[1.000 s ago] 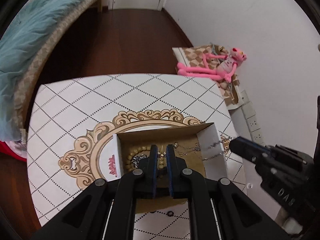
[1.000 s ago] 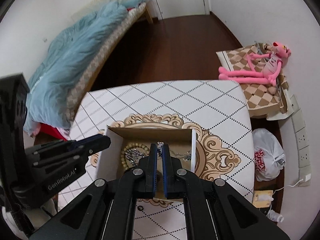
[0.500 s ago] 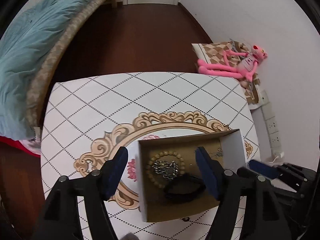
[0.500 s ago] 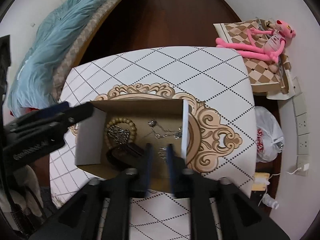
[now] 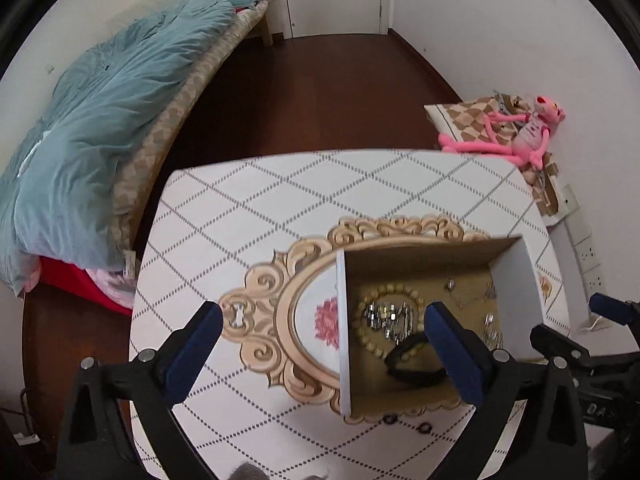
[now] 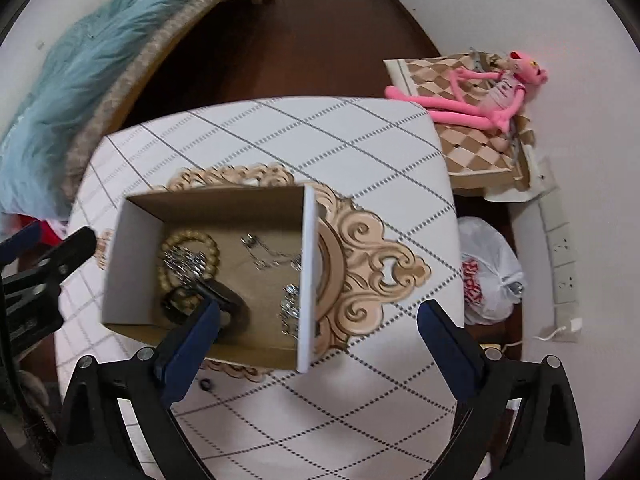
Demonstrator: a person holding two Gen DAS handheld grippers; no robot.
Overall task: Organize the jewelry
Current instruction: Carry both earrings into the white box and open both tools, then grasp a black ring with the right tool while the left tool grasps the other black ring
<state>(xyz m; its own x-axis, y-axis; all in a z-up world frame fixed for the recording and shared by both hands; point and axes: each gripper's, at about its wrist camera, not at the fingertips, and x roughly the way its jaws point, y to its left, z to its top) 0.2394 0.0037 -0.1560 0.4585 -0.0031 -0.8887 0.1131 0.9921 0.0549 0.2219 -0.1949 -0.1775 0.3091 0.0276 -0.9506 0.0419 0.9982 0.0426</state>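
An open cardboard box [image 5: 342,340] [image 6: 306,280] stands on the white patterned table [image 5: 260,208] [image 6: 320,140]. It holds a beaded bracelet [image 5: 396,290] [image 6: 188,236] around a silver chain [image 5: 386,316] [image 6: 186,266]. A black band [image 5: 400,372] [image 6: 236,304] and thin silver chains [image 5: 460,292] [image 6: 268,254] also lie inside. My left gripper [image 5: 322,316] [image 6: 52,240] hovers over the box's left wall. Its jaws are opening and grip nothing. My right gripper [image 6: 319,312] [image 5: 576,324] hangs above the right wall, its jaws also opening with no pad touching anything.
Two small black rings [image 5: 390,419] [image 6: 206,384] lie on the table in front of the box. A bed with a blue quilt [image 5: 100,140] is at the left. A pink plush toy [image 5: 520,132] lies on a checkered cushion at the right, near a white plastic bag [image 6: 488,276].
Both grippers went from shut to wide open. The left one shifted left off the box's middle. The right one sank and shifted right toward the right wall. Both tilted further down.
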